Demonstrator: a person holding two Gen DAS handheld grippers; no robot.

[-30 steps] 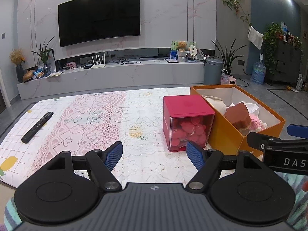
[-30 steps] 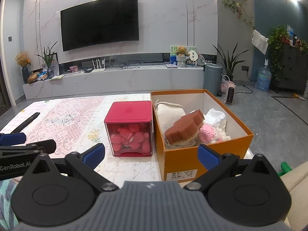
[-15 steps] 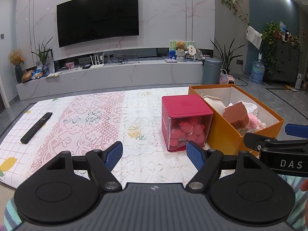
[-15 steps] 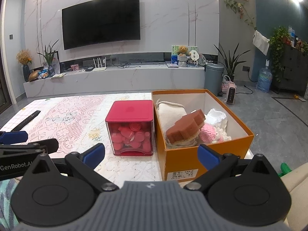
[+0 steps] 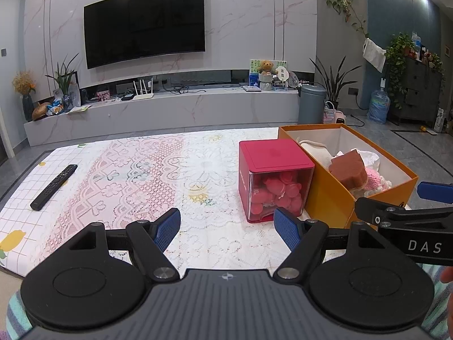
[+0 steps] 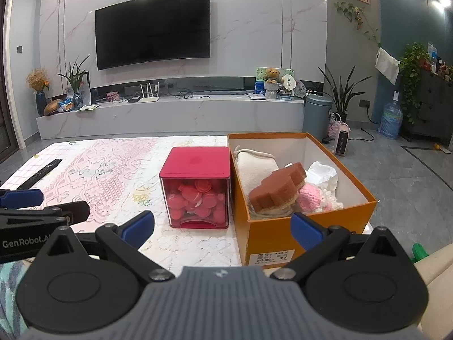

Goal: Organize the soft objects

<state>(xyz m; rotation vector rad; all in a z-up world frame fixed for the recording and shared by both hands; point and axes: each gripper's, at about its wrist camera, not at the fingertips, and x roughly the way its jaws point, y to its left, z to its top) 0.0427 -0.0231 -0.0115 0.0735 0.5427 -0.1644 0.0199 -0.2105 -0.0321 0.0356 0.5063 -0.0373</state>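
An orange cardboard box point(image 6: 283, 240) point(image 5: 328, 195) stands at the table's right end. Inside it lie a brown flower-shaped sponge point(image 6: 277, 188) point(image 5: 349, 168), a cream cloth pouch point(image 6: 256, 167), a pink knitted piece point(image 6: 311, 198) and white crumpled material point(image 6: 324, 171). A red-lidded clear cube point(image 6: 198, 187) point(image 5: 273, 175) of pink discs stands against the box's left side. My left gripper point(image 5: 228, 228) hovers open over the lace cloth, empty. My right gripper point(image 6: 222, 226) is open before the cube and box, empty.
A lace tablecloth point(image 5: 136, 170) covers the low table. A black remote point(image 5: 53, 182) lies at its far left. Beyond stand a TV console point(image 5: 170, 110), a grey bin point(image 5: 311, 103) and plants. A beige cushion edge point(image 6: 436, 266) sits at the lower right.
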